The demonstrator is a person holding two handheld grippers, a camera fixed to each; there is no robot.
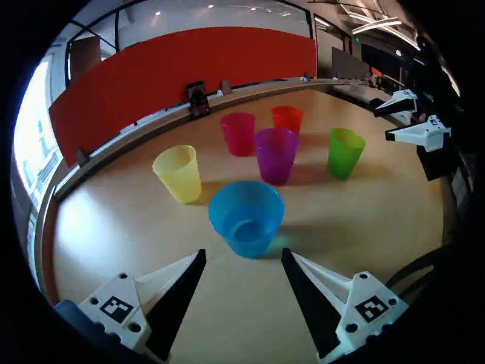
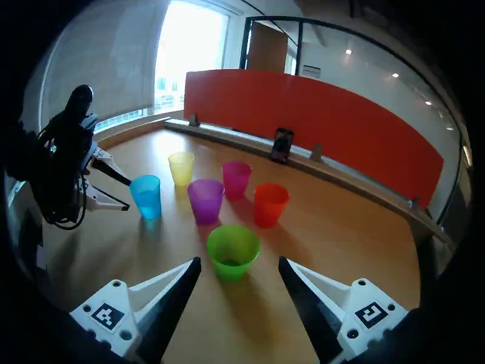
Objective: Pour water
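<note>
A: On the table (image 1: 376,212), from the left: yellow cup (image 1: 177,173), blue cup (image 1: 247,218), pink cup (image 1: 238,133), purple cup (image 1: 276,155), red cup (image 1: 287,118), green cup (image 1: 345,151). All are upright, bunched but apart.

B: And the claws?

A: The left gripper (image 1: 242,252) has its jaws spread wide, holding nothing, lined up on the blue cup just ahead. The right gripper (image 2: 239,259) is likewise spread and empty, facing the green cup.

B: Why those two?

A: My guess is that each is nearest its claw, one to pour from and one to fill.

B: Anything in them?

A: A ring low in the blue cup suggests a little water (image 1: 245,232). The green cup shows a dark patch at the bottom, and I can't tell what it is. The others are too unclear to judge.
</note>
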